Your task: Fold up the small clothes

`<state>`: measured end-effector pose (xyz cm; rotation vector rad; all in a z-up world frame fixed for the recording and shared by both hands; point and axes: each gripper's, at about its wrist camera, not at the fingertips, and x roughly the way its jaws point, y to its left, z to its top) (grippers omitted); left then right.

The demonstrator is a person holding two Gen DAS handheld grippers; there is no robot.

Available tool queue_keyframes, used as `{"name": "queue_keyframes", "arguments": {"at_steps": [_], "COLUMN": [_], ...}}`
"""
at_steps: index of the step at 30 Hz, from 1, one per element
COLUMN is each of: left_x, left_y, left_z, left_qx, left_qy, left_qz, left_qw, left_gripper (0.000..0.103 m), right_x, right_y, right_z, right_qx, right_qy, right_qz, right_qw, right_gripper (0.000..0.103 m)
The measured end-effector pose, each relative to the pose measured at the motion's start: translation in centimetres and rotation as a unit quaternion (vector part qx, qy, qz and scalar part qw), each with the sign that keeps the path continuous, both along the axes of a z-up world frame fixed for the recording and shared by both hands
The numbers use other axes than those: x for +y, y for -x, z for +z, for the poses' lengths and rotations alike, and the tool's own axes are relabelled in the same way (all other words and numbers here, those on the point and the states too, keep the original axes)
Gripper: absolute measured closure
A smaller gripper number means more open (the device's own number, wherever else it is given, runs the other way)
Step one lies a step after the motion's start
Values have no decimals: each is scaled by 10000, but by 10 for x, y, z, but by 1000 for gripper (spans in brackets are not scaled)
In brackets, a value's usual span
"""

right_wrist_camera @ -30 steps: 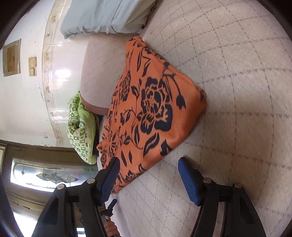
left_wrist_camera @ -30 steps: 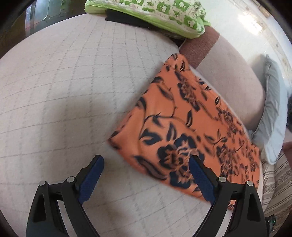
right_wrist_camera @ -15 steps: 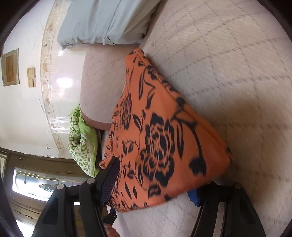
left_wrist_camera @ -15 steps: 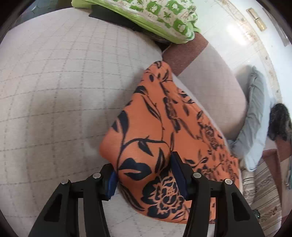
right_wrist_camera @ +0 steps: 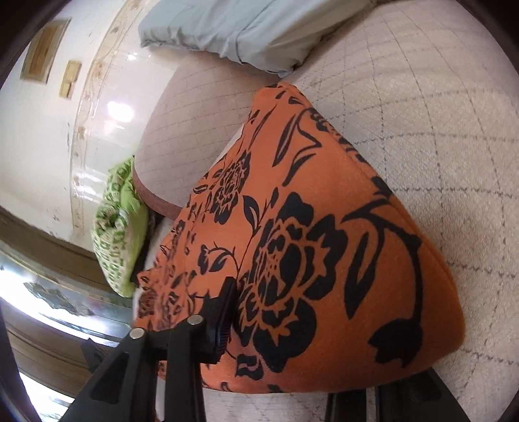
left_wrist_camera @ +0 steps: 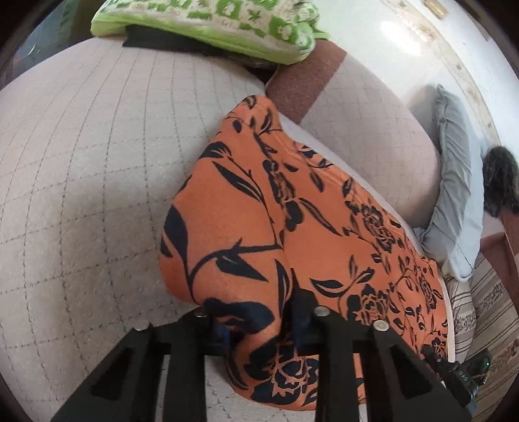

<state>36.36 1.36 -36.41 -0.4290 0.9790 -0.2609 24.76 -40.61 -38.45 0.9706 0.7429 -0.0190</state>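
- Left wrist view: the left gripper (left_wrist_camera: 259,328) has just been closing, and its jaws now pinch a bunched corner of the orange floral garment (left_wrist_camera: 324,233), which lies on the quilted cushion (left_wrist_camera: 90,168) along its far edge.
- The pinch looks shallow and gathers a rounded fold; a quick pull could let it slip, or take only the top layer.
- Room: bare cushion spreads to the left. The backrest (left_wrist_camera: 366,130), green patterned bedding (left_wrist_camera: 227,26) and grey pillow (left_wrist_camera: 454,194) crowd the far and right sides.
- Right wrist view: the right gripper (right_wrist_camera: 305,363) has also just been closing and is clamped over the garment's near corner; one finger (right_wrist_camera: 223,311) presses into the cloth, the other is hidden beneath it.
- Uneven lifting between the two hands would likely skew the fold.
- Room: open cushion lies to the right, while the cushion's edge sits just left of the cloth, so it could slide off there.
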Motion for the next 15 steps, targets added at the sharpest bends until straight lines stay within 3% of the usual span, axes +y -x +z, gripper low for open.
{"name": "queue_keyframes", "arguments": {"at_steps": [1, 4, 8, 15], "left_x": [-2, 2, 12, 19], "left_y": [0, 3, 7, 19], "left_z": [3, 11, 21, 41], "left_qx": [-45, -158, -212, -350], "left_qy": [3, 150, 488, 579], "left_qz": [-21, -81, -89, -117], "left_qw": [10000, 9997, 9985, 9976], "left_gripper": [79, 80, 81, 81], "right_x": [3, 7, 15, 29], "right_y": [-1, 1, 4, 18], "right_z": [0, 6, 27, 53], "right_qx": [15, -79, -337, -527], "right_qy": [108, 210, 642, 1088], "right_qz": [24, 7, 78, 191], "right_qw": [9999, 9997, 9973, 9925], "right_gripper": [81, 85, 86, 87]}}
